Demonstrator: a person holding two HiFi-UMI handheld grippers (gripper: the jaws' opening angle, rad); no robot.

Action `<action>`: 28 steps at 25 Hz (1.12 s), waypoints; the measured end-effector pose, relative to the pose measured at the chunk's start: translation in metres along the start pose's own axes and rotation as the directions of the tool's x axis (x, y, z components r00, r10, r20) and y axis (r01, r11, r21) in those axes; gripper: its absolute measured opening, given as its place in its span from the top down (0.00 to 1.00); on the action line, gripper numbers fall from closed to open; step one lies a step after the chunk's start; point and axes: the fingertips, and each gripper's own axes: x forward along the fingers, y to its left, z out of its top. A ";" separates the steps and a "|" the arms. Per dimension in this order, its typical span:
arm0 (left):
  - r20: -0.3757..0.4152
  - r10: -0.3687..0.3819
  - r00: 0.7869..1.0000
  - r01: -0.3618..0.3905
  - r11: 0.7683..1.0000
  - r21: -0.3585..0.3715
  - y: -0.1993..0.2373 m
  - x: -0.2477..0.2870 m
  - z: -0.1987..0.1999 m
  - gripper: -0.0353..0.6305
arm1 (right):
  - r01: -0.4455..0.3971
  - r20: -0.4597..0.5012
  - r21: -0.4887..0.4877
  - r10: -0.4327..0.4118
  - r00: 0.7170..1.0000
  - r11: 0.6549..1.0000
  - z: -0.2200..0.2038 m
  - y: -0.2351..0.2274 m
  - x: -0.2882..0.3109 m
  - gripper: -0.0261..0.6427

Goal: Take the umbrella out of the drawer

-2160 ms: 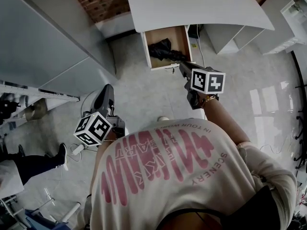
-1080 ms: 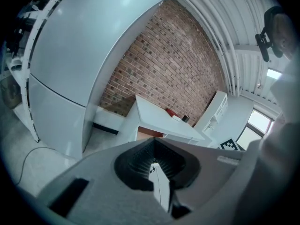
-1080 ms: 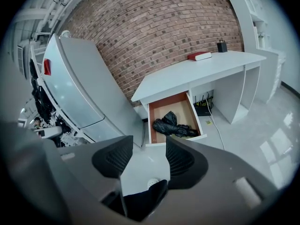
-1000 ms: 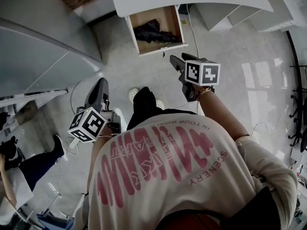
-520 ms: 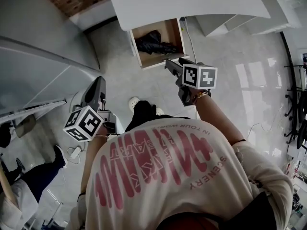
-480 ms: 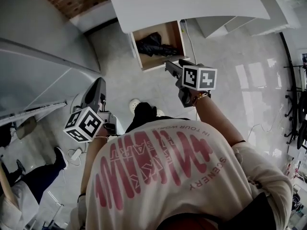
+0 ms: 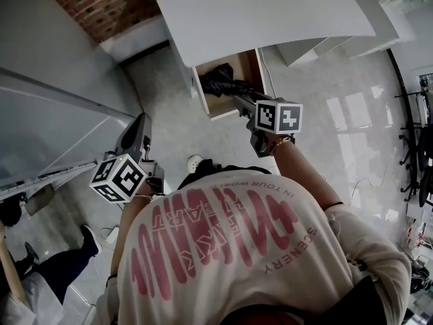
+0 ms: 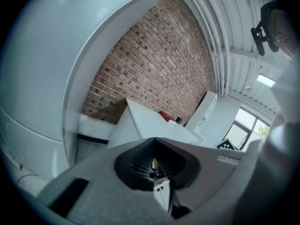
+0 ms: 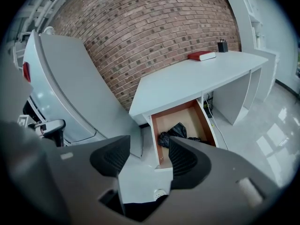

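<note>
A folded black umbrella (image 7: 220,83) lies in the open wooden drawer (image 7: 247,66) under the white desk (image 7: 257,12). My right gripper (image 7: 241,101) hangs in the air just in front of the drawer's front edge, pointing down at it. In the right gripper view the umbrella (image 9: 174,134) shows in the drawer (image 9: 183,118) beyond the right gripper (image 9: 148,149). Its jaws have just been opening and stand open with nothing between them. My left gripper (image 7: 141,118) is held low at my left side, away from the drawer. The left gripper (image 8: 157,162) is shut and empty.
A large grey curved cabinet (image 7: 61,59) stands left of the desk, in front of a brick wall (image 9: 154,32). A red book (image 9: 201,56) lies on the desk (image 9: 197,76). White shelving (image 7: 406,9) is at the far right. Another person's leg (image 7: 64,276) shows at the lower left.
Both grippers have moved forward toward the desk. In the head view the right gripper's tip has gone from short of the drawer to its front edge. The umbrella has not moved.
</note>
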 end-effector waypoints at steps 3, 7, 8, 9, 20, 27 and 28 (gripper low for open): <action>0.005 -0.018 1.000 0.018 1.000 0.007 0.008 0.003 0.006 0.94 | 0.006 0.008 -0.040 -0.006 1.000 0.999 0.003 0.005 0.008 0.56; 0.006 -0.014 1.000 0.014 1.000 -0.006 0.016 0.003 0.003 0.94 | 0.004 -0.008 -0.063 -0.004 1.000 0.998 -0.004 0.008 0.019 0.56; 0.005 -0.012 1.000 0.012 1.000 -0.009 0.017 0.003 0.002 0.94 | 0.003 -0.016 -0.069 -0.004 1.000 0.998 -0.006 0.009 0.022 0.56; 0.003 -0.009 1.000 0.009 1.000 -0.013 0.018 0.004 0.001 0.94 | 0.004 -0.025 -0.079 -0.006 1.000 0.997 -0.008 0.009 0.025 0.56; 0.066 0.093 0.993 -0.087 0.993 -0.085 0.028 -0.004 -0.006 0.94 | -0.026 -0.168 -0.246 -0.016 0.986 0.969 -0.022 -0.001 0.056 0.56; 0.102 0.219 0.970 -0.202 0.968 -0.151 0.022 -0.002 -0.018 0.94 | -0.102 -0.277 -0.345 0.002 0.961 0.933 -0.015 -0.025 0.082 0.56; 0.104 0.235 0.966 -0.217 0.963 -0.160 0.020 -0.001 -0.020 0.94 | -0.116 -0.291 -0.348 0.011 0.957 0.930 -0.014 -0.028 0.085 0.56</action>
